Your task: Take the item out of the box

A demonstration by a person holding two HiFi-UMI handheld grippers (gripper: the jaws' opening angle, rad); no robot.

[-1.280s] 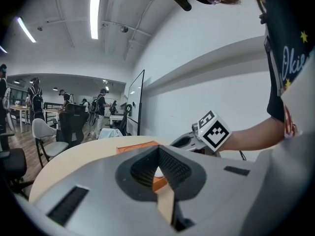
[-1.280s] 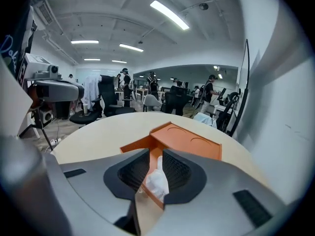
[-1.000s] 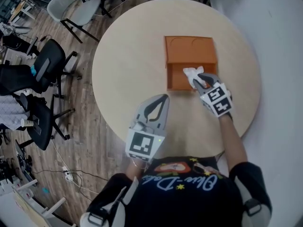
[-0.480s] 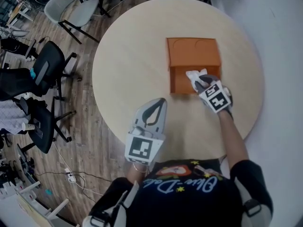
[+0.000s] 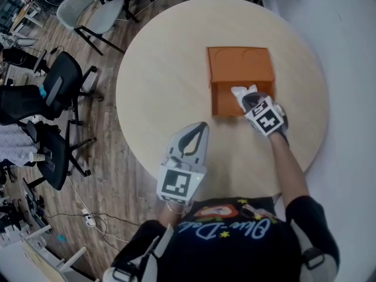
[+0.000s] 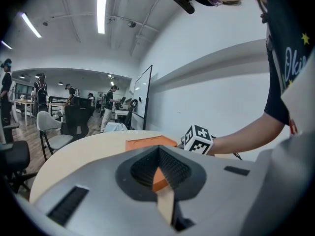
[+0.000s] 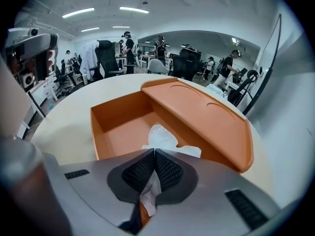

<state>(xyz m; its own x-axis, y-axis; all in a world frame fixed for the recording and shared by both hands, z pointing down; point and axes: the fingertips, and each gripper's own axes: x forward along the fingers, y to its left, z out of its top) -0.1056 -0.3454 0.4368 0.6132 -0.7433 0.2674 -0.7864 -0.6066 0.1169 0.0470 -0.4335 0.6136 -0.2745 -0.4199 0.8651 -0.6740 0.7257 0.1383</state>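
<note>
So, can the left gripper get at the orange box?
Probably yes: only bare table lies between the left gripper and the orange box; the right gripper, gripping the white item, crowds its right side.

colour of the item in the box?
The item is white, clearest in the right gripper view against the orange box.

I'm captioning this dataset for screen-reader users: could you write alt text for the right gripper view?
The right claw is shut on a crumpled white item lying in an open orange box, whose lid lies open at the right. The box sits on a round pale table, with an office behind.
</note>
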